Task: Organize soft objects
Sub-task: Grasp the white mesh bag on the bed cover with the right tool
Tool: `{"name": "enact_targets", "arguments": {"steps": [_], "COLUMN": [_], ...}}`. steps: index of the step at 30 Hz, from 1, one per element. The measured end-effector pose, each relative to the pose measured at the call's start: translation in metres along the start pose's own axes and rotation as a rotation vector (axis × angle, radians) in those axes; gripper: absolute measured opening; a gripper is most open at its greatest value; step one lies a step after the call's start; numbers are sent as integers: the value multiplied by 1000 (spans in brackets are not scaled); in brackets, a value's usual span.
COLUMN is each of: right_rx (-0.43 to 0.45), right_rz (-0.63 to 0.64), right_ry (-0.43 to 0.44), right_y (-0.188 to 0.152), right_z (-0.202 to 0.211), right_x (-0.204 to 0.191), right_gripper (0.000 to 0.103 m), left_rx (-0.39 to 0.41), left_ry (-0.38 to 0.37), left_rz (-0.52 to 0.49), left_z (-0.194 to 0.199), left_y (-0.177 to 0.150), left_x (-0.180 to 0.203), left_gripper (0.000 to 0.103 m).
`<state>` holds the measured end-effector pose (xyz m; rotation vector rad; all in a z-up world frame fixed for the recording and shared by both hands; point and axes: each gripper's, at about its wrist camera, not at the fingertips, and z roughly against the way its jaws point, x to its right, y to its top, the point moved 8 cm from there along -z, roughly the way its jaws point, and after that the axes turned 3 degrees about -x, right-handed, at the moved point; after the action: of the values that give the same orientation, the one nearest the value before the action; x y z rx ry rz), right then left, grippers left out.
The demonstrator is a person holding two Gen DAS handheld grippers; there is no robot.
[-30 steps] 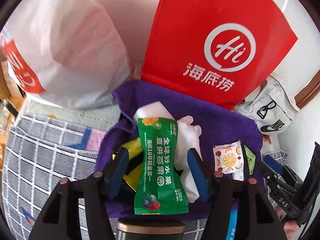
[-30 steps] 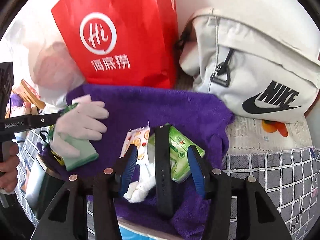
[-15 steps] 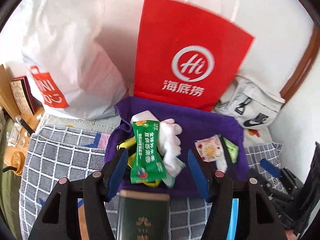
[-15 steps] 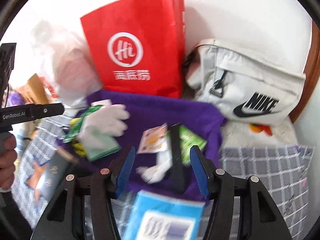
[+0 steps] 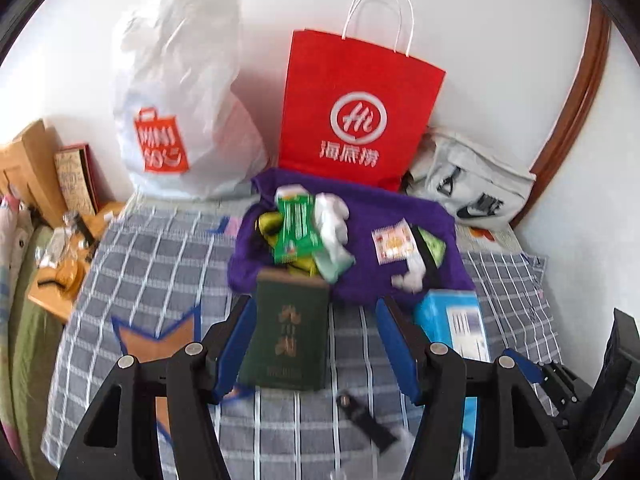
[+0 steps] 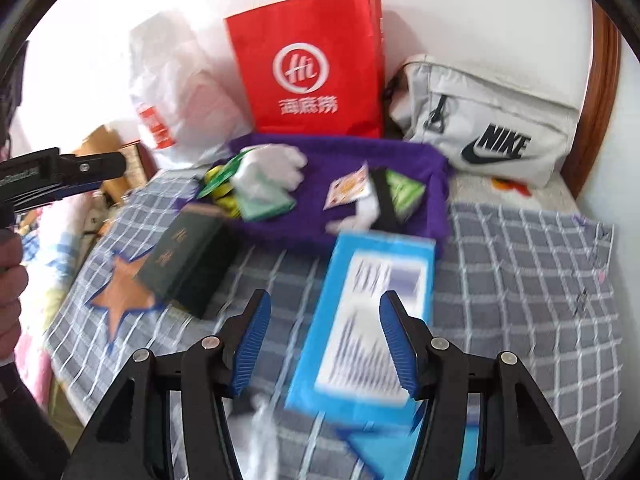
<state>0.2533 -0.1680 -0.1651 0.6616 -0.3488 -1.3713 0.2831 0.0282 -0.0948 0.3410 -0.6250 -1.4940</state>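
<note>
A purple towel [image 5: 384,208] [image 6: 332,160] lies on the checked bed cover below the red bag. On it sit a white glove [image 5: 332,216] [image 6: 268,168], a green snack packet [image 5: 298,224], a mint-green pad [image 6: 264,206], yellow items [image 5: 268,224], an orange-print sachet [image 5: 392,240] [image 6: 348,188], a green sachet [image 6: 404,190] and a black strap [image 5: 426,254]. My left gripper [image 5: 316,344] is open and empty, held back over a dark green box [image 5: 288,336] [image 6: 180,260]. My right gripper [image 6: 326,340] is open and empty over a blue box [image 6: 368,320] [image 5: 454,328].
A red paper bag [image 5: 356,112] [image 6: 312,68], a white plastic bag [image 5: 176,112] and a grey Nike bag [image 5: 468,180] [image 6: 484,124] stand against the wall. A wooden side table [image 5: 60,248] is at the left. A black strap piece [image 5: 366,420] lies on the cover.
Both grippers have pulled back and up from the purple towel, so more of the bed shows. The green and blue boxes came into view. The things on the towel stayed put.
</note>
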Motion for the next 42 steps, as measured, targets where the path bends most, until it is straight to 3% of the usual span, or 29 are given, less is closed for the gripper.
{"name": "enact_targets", "arguments": {"steps": [4, 7, 17, 25, 29, 34, 38, 40, 42], "right_rx": [-14, -35, -144, -143, -138, -140, -95, -73, -61], "right_rz": [-3, 0, 5, 65, 116, 166, 169, 178, 203], "right_ry": [52, 80, 109, 156, 110, -30, -56, -57, -40], "right_y": [-35, -62, -135, -144, -144, -147, -148, -148, -149], "right_z": [11, 10, -29, -39, -48, -58, -56, -52, -45], "right_x": [-14, -24, -43, -73, -88, -97, -98, -97, -100], "right_gripper": [58, 64, 66, 92, 103, 103, 97, 79, 44], "left_rx": [-30, -53, -129, -152, -157, -163, -172, -178, -185], "left_ry": [-6, -4, -6, -45, -41, -34, -35, -35, -38], "left_rz": [14, 25, 34, 97, 133, 155, 166, 165, 164], "left_z": [1, -1, -26, -39, -42, -45, -49, -51, -53], "left_y": [-34, -61, -117, -129, -132, -134, -138, -140, -143], "left_x": [-2, -6, -10, -24, -42, -56, -62, -62, -60], "left_gripper": [60, 60, 60, 60, 60, 60, 60, 60, 60]}}
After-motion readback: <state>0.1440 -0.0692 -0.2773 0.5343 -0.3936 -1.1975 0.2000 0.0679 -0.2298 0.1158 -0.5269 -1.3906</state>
